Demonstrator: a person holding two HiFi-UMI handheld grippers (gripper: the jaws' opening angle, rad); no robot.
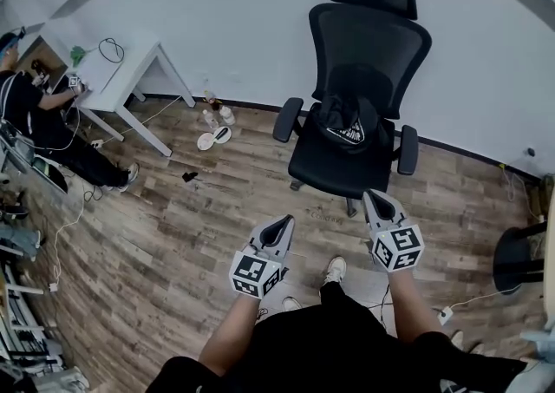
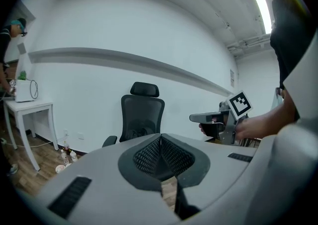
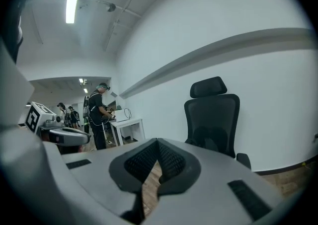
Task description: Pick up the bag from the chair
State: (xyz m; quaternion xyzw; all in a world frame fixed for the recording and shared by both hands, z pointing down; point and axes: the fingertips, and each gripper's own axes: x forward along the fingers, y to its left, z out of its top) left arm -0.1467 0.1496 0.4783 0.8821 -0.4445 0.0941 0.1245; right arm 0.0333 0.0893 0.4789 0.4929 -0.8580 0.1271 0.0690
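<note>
The black bag sits slumped on the seat of the office chair, leaning against the backrest between the two armrests. Both tongs are held out in front of the person, well short of the chair. The left tongs and the right tongs are each closed with nothing between them.

The step in hand looks like the approach. To do it well, open one pair before it gets to the seat. Come in over the front edge between the armrests and aim for a raised fold or strap near the top of the bag. The chair probably rolls and swivels, so avoid pushing it, then lift straight up.
</note>
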